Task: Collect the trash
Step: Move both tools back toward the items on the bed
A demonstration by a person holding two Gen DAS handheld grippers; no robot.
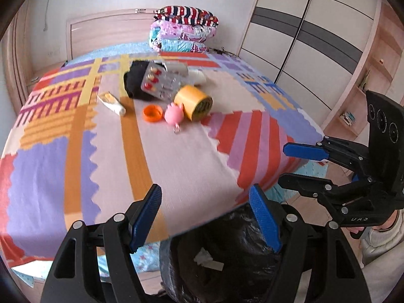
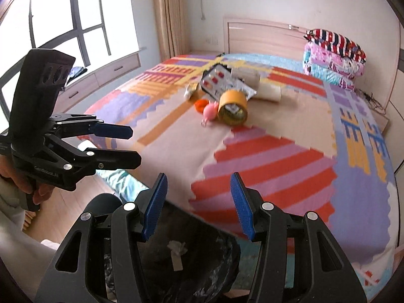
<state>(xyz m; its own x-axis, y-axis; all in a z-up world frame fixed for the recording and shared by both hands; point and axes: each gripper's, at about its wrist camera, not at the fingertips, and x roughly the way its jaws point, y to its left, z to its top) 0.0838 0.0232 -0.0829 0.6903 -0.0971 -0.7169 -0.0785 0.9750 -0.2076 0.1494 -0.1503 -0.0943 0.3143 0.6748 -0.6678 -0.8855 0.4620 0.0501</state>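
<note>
A bin lined with a black bag [image 1: 227, 260] stands at the bed's foot, below both grippers, with white paper scraps [image 1: 204, 258] inside; it also shows in the right wrist view [image 2: 197, 257]. My left gripper [image 1: 205, 217] is open and empty above it. My right gripper [image 2: 197, 202] is open and empty too. On the bed lie a pill blister pack [image 1: 159, 82], a yellow tape roll [image 1: 193, 102], an orange cap [image 1: 152, 113], a pink pig toy [image 1: 173, 115], a small tube [image 1: 112, 103], a black cloth [image 1: 135, 80] and a white roll [image 1: 197, 75].
The bed has a colourful patterned cover [image 1: 176, 156]. Folded quilts [image 1: 181, 29] sit by the headboard. A wardrobe [image 1: 303, 38] stands to the right of the bed, a window [image 2: 63, 25] to the left. The other gripper shows in each view [image 1: 328, 166] [image 2: 75, 146].
</note>
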